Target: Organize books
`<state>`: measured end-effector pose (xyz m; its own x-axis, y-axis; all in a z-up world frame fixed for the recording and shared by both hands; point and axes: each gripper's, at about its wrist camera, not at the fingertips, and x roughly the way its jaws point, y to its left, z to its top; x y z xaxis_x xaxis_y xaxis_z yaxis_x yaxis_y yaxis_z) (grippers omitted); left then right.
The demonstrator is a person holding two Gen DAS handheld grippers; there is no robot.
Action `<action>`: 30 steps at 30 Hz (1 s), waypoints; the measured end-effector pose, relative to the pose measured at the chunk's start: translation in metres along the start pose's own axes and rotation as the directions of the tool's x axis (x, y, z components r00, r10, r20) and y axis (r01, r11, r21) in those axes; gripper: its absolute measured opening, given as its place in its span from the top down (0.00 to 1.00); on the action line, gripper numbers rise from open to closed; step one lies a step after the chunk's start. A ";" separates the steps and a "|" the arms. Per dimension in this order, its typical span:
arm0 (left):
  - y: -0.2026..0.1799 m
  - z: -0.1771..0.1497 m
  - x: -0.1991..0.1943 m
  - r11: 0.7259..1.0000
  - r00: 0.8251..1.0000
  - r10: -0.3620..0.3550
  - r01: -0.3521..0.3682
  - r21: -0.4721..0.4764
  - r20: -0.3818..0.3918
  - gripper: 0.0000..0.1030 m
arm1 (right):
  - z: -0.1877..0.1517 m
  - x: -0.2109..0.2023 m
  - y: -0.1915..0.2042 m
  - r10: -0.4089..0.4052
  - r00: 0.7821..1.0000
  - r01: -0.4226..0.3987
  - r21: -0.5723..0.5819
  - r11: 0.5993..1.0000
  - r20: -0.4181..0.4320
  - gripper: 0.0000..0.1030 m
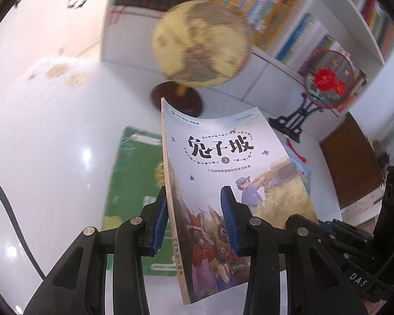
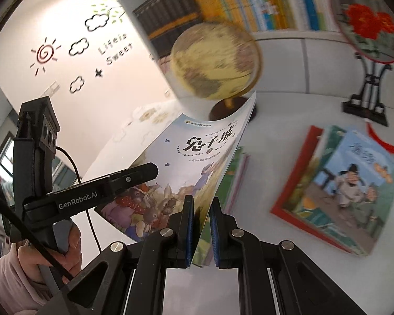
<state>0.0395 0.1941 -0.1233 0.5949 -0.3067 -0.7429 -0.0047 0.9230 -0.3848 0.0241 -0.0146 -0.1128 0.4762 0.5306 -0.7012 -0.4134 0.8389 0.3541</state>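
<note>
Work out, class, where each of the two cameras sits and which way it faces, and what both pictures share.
Left wrist view: sits on the left hand-held gripper, looking down along its fingers at the rabbit book it clamps by the spine; the right hand-held gripper shows at the right edge.
Right wrist view: sits on the right hand-held gripper, looking down at the same book's page edge; the person's hand holds the left one.
Shared: the book, the globe, the round fan, the bookshelf.

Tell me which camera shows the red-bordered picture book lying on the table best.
The right wrist view: the red-bordered picture book lies flat, its whole cover in sight, though blurred. In the left wrist view the held rabbit book hides nearly all of it; only a sliver shows beyond that book's right edge.
</note>
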 end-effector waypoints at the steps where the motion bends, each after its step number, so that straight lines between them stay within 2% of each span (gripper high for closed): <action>1: 0.008 -0.001 0.001 1.000 1.000 0.001 -0.001 -0.014 -0.004 0.66 | 0.000 0.005 0.004 0.004 1.000 -0.004 -0.005 1.000 -0.008 0.89; 10: 0.047 -0.008 0.026 0.999 0.997 0.031 -0.033 -0.025 -0.076 0.66 | -0.008 0.049 0.016 0.013 0.997 -0.010 0.042 0.999 -0.079 0.89; 17: 0.069 -0.022 0.051 0.997 0.986 0.041 -0.050 -0.054 -0.159 0.66 | -0.015 0.075 0.010 -0.010 0.987 0.027 0.101 0.995 -0.162 0.88; 27: 0.070 -0.018 0.058 0.998 0.985 0.051 -0.058 -0.040 -0.163 0.63 | -0.019 0.096 -0.004 -0.012 0.967 0.061 0.183 0.981 -0.255 0.87; 30: 0.074 -0.018 0.056 0.996 0.986 0.044 -0.056 -0.069 -0.159 0.63 | -0.023 0.094 -0.004 -0.020 0.962 0.074 0.186 0.980 -0.274 0.85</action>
<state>0.0581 0.2408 -0.2037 0.4591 -0.2984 -0.8368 -0.0932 0.9205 -0.3794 0.0531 0.0293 -0.1946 0.2538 0.4598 -0.8510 -0.2258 0.8836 0.4101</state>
